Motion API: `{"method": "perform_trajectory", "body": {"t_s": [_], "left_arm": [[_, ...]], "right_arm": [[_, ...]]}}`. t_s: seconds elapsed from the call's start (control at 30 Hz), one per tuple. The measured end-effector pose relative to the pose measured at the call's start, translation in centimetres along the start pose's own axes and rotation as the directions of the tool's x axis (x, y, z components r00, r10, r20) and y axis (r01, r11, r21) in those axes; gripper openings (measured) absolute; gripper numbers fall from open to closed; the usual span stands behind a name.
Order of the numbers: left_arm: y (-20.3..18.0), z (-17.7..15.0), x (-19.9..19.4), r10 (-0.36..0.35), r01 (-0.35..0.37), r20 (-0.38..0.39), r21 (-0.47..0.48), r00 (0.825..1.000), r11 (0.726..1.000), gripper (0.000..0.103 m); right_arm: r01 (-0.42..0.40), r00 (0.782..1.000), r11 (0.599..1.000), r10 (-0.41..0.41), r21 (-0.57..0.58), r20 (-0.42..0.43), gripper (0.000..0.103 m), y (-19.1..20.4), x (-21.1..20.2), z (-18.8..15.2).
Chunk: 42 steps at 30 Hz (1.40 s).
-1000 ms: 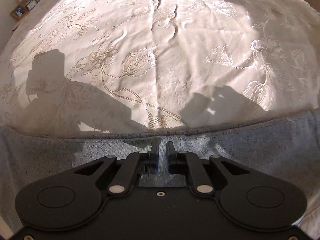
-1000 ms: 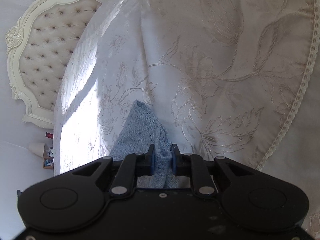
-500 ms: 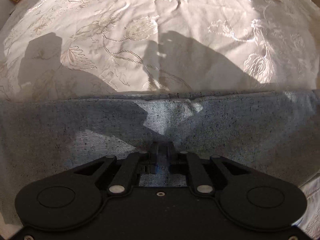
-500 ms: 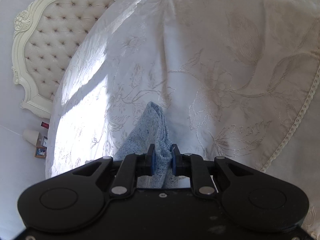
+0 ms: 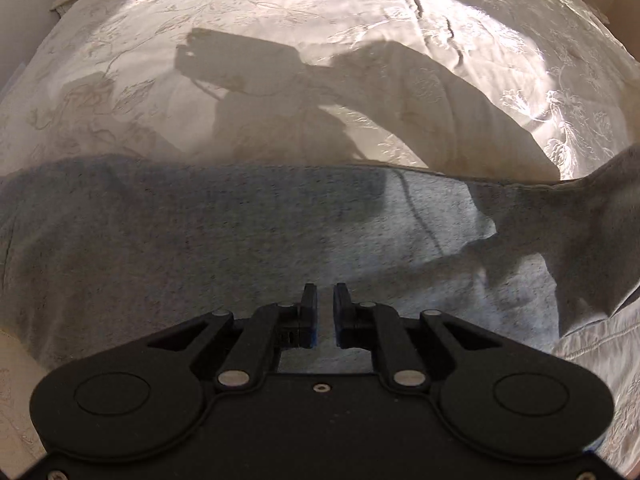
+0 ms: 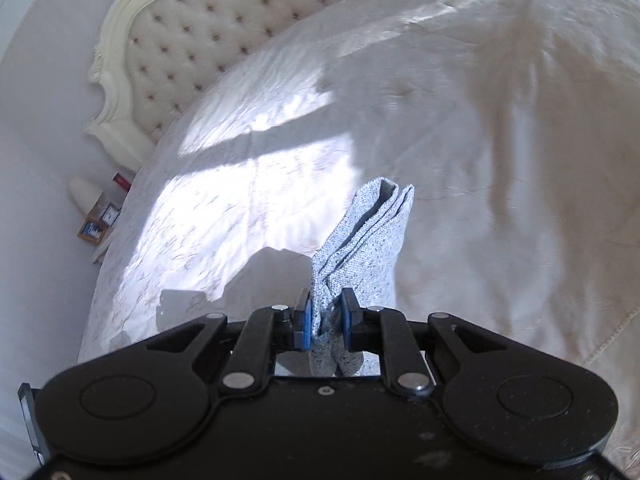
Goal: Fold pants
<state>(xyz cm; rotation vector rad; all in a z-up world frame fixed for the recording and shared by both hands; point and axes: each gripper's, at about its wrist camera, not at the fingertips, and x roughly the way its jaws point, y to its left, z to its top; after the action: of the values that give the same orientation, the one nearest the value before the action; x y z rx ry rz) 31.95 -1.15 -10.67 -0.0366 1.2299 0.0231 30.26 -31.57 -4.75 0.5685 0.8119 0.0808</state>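
Pants carried over the bedspread

Grey pants (image 5: pixel 248 240) now fill much more of the left view than a second ago. Right gripper (image 6: pixel 325 320) has risen, clenched on a bunched end; left gripper (image 5: pixel 325 312) looks nearly closed, its hold unclear. Fold is under way.

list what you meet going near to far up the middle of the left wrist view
left gripper → grey pants spread flat → far edge of the pants → shadow of an arm and gripper on the cream embroidered bedspread → sunlit bedspread
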Motion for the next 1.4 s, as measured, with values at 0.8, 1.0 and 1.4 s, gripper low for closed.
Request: {"method": "perform_trajectory", "body": {"t_s": [0.8, 1.0, 1.4], "left_arm": [[13.2, -3.0, -1.1, 0.016, -0.016, 0.007, -0.027, 1.000, 0.999, 0.017], [7.0, -0.9, 0.3, -0.044, 0.040, 0.054, 0.065, 0.998, 0.997, 0.018], [3.1, -0.6, 4.6, 0.036, -0.035, -0.008, 0.064, 0.999, 0.997, 0.019]], "right_arm": [[-0.111, 0.979, 0.977, 0.076, -0.180, -0.192, 0.032, 17.4, 8.6, -16.5], [0.058, 0.986, 0.990, -0.077, -0.131, -0.147, 0.034, 10.4, 7.3, -13.0], [0.082, 0.945, 0.985, -0.125, -0.150, -0.302, 0.034, 4.1, 11.5, -11.9]]}}
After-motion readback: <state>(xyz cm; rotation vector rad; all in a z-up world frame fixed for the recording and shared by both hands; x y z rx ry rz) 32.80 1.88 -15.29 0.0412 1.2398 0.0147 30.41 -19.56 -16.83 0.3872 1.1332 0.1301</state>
